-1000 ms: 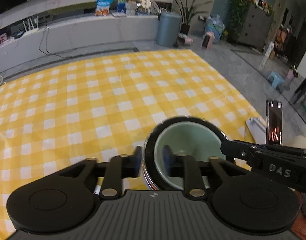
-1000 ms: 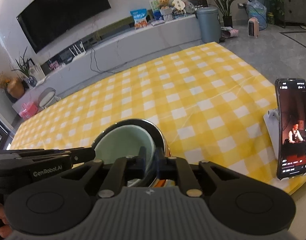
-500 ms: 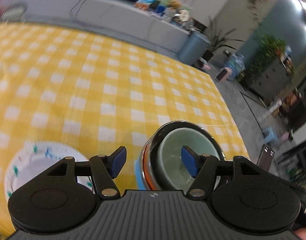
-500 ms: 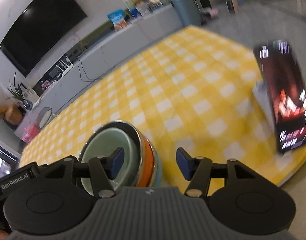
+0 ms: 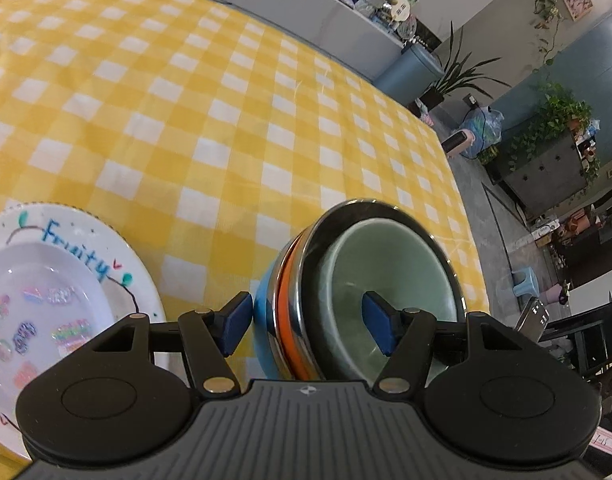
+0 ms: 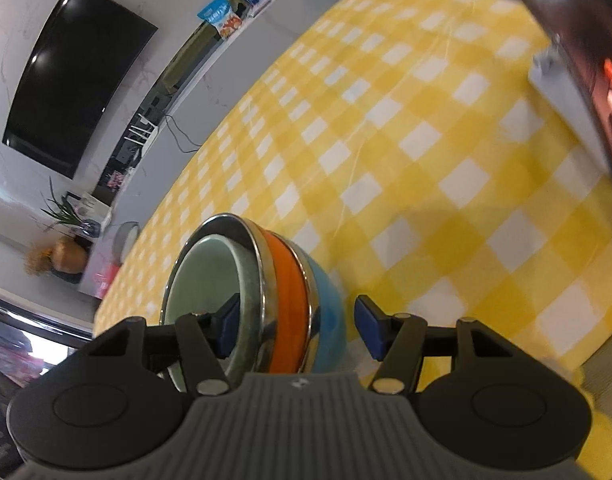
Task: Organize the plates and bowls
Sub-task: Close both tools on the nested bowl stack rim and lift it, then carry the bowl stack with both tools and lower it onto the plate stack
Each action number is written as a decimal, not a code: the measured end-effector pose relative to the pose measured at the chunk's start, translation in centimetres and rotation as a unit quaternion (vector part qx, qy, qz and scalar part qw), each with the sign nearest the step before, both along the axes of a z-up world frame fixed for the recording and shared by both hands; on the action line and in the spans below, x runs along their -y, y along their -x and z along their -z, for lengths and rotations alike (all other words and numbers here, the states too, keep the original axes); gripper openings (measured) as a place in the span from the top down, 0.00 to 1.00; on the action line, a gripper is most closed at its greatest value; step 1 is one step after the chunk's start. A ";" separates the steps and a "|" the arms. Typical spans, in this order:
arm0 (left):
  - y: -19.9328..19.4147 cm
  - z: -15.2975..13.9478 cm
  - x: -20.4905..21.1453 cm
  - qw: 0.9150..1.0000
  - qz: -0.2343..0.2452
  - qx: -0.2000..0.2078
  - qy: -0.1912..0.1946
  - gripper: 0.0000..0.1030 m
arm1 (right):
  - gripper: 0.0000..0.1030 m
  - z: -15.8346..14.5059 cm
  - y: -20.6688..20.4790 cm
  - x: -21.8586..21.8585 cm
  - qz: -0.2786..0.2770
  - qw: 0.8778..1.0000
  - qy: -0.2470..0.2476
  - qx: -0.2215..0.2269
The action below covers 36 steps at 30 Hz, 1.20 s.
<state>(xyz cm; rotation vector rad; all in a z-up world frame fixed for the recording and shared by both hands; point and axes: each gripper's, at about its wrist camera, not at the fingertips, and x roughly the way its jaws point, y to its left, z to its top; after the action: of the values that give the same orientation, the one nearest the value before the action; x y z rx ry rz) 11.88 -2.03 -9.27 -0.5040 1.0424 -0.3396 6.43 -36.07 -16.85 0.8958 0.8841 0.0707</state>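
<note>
A stack of nested bowls [image 5: 338,296] stands on the yellow checked tablecloth: a pale green bowl [image 5: 386,276] inside a steel-rimmed one, over orange and blue bowls. My left gripper [image 5: 306,322] is open, its fingers straddling the stack's left wall without touching. The stack also shows in the right wrist view [image 6: 266,292]. My right gripper [image 6: 296,326] is open and straddles its right wall. A white plate lettered "Fruity" [image 5: 118,252], with a smaller patterned plate [image 5: 42,304] on it, lies left of the stack.
A phone on a white stand [image 6: 578,64] stands at the table's right edge. The table's right edge [image 5: 462,200] drops to the floor close to the bowls. A TV cabinet and a grey bin [image 5: 410,72] are beyond the table.
Both grippers, shut on the bowl stack's rim a second ago, have opened and let go. Both have tilted, and the left view has swung to show the plates at left.
</note>
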 end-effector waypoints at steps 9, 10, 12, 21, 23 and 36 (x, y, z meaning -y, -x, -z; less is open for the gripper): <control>-0.3 0.7 0.1 1.000 -0.002 -0.015 -0.001 0.45 | 0.50 0.5 0.0 0.3 0.001 1.000 -0.026 -0.003; -0.3 0.7 0.1 1.000 -0.001 -0.015 -0.002 0.45 | 0.51 0.6 -0.1 0.4 0.002 1.000 -0.026 -0.004; -0.2 0.6 0.2 1.000 -0.001 -0.015 -0.002 0.45 | 0.53 0.6 0.0 0.6 0.002 1.000 -0.029 -0.006; -0.1 0.4 0.2 1.000 0.007 -0.014 -0.005 0.46 | 0.56 0.1 0.4 0.1 0.002 1.000 0.001 -0.002; 0.0 0.3 0.2 1.000 0.008 -0.014 -0.006 0.46 | 0.57 -0.1 0.4 -0.1 0.002 1.000 0.007 0.000; 0.7 -0.6 -0.2 1.000 0.011 -0.007 -0.024 0.46 | 0.63 -0.8 0.7 -1.2 -0.002 1.000 0.028 -0.004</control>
<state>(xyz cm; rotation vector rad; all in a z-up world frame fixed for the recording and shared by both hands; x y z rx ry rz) 11.22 -1.79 -8.70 -0.4530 1.0679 -0.3313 5.74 -34.83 -16.09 0.8425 0.8922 0.0463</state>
